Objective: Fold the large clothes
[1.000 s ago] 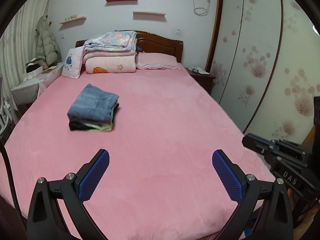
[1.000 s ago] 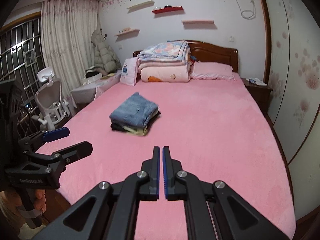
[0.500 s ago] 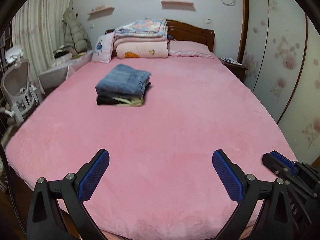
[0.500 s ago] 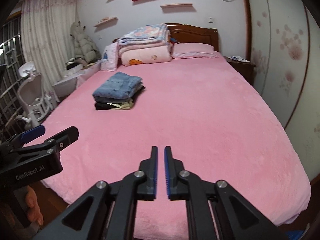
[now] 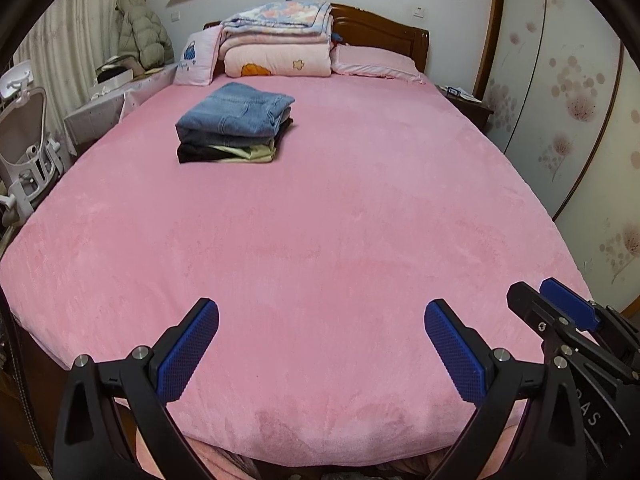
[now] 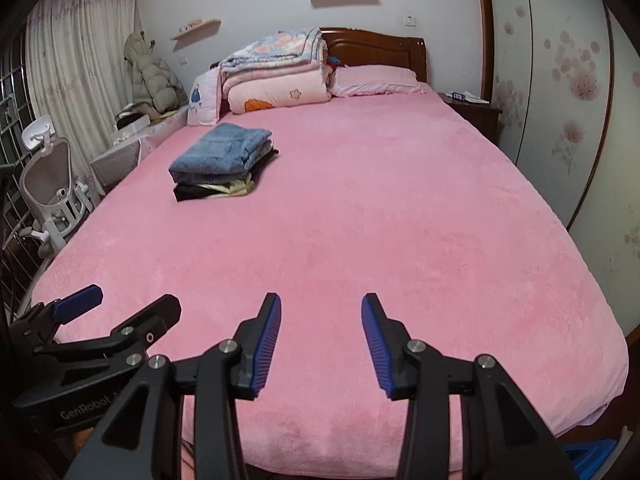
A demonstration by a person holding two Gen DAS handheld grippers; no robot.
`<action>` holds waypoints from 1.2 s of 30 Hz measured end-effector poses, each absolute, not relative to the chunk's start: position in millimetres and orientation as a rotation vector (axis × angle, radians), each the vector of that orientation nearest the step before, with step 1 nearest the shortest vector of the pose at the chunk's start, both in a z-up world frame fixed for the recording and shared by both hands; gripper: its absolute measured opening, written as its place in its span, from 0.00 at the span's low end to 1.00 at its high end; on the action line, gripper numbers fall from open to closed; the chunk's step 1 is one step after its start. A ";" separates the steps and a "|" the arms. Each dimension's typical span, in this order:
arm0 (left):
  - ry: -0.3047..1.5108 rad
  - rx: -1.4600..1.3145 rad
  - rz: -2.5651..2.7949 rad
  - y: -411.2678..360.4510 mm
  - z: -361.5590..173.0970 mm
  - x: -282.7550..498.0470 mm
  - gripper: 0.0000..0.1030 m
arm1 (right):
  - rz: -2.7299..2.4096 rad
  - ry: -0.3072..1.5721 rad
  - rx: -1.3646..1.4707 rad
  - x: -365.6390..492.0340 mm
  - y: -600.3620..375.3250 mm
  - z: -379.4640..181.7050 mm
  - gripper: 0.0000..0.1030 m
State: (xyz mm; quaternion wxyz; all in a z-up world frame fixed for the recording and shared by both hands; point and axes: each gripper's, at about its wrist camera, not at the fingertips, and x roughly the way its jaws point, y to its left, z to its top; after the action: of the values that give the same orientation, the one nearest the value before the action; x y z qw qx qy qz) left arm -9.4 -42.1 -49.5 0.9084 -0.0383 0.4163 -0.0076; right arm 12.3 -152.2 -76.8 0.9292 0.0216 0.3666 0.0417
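Note:
A stack of folded clothes [image 5: 236,124], blue jeans on top over dark and pale green pieces, lies on the pink bed [image 5: 320,240] toward its far left; it also shows in the right wrist view [image 6: 222,162]. My left gripper [image 5: 320,344] is open and empty above the bed's near edge. My right gripper [image 6: 320,336] is open and empty above the near edge too. Each gripper shows at the side of the other's view: the right one [image 5: 560,320], the left one [image 6: 108,320]. Both are far from the stack.
Folded quilts [image 5: 280,40] and pillows [image 5: 376,62] lie at the wooden headboard. A white chair [image 6: 52,192] and a low table stand left of the bed. A nightstand [image 6: 472,108] and wardrobe doors [image 5: 560,92] are on the right.
My right gripper has opened from shut. Both views have swung left and tilted down toward the bed's near edge. The stack has not moved.

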 end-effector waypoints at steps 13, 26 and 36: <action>0.896 -0.083 -0.003 -41.9 -58.2 -4.1 0.99 | 0.094 0.788 0.069 15.3 -154.8 -87.7 0.41; 0.896 -0.064 -0.002 -49.4 -55.5 -8.4 0.99 | 0.082 0.777 0.070 9.9 -157.4 -86.4 0.41; 0.884 -0.049 -0.007 -51.5 -50.0 -8.7 0.99 | 0.075 0.763 0.085 4.2 -163.6 -80.3 0.41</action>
State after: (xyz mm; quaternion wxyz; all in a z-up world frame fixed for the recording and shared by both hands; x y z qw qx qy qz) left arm -8.7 -51.5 -50.0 0.9037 -0.0239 0.4276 -0.0035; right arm 4.2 -163.6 -80.3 0.9266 0.0416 0.3721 0.0364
